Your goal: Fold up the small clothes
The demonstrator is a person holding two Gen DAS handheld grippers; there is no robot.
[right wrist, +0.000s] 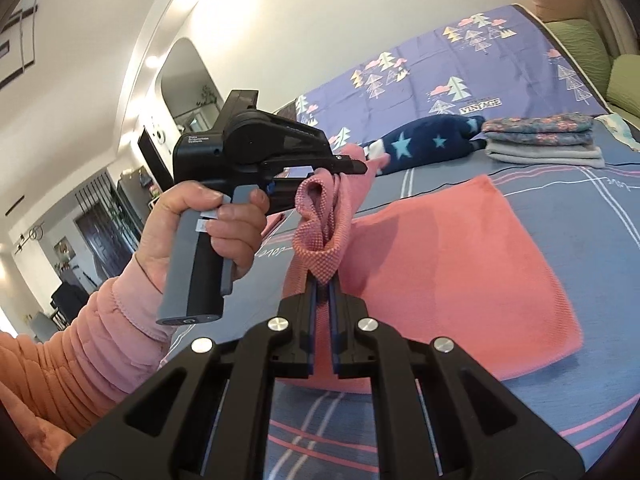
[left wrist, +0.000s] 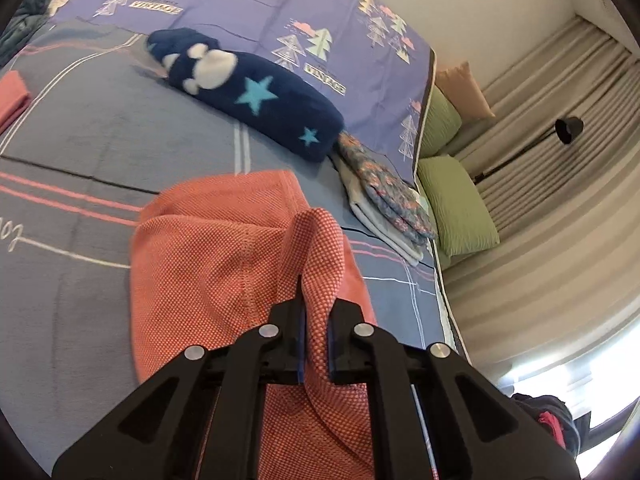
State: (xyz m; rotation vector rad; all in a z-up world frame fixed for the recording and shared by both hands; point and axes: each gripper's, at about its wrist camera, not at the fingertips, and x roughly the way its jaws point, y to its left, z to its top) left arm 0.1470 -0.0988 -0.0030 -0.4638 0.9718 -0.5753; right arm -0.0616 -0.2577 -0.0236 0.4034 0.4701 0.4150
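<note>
Two hand-held grippers are seen pinching one coral-pink knitted garment [right wrist: 452,272] above a bed [left wrist: 72,152]. The left hand-held gripper [left wrist: 316,300] is pressed together on a bunched fold of the cloth, which rises between its pads and drapes down onto the bedspread in front of it. The right hand-held gripper [right wrist: 323,284] is likewise clamped on a gathered corner of the same garment, just beside the left one, which is seen from the side in the right wrist view, held by a hand [right wrist: 200,224] in a pink sleeve [right wrist: 100,344]. Most of the garment lies flat on the grey-blue bedspread with pink and white stripes. Farther back, a navy fleece roll with stars [left wrist: 256,96] is laid across the bed, and next to it a small stack of folded clothes [left wrist: 392,208] topped by a floral piece. Green pillows [left wrist: 456,204] are propped at the bed's edge by a curtain.
</note>
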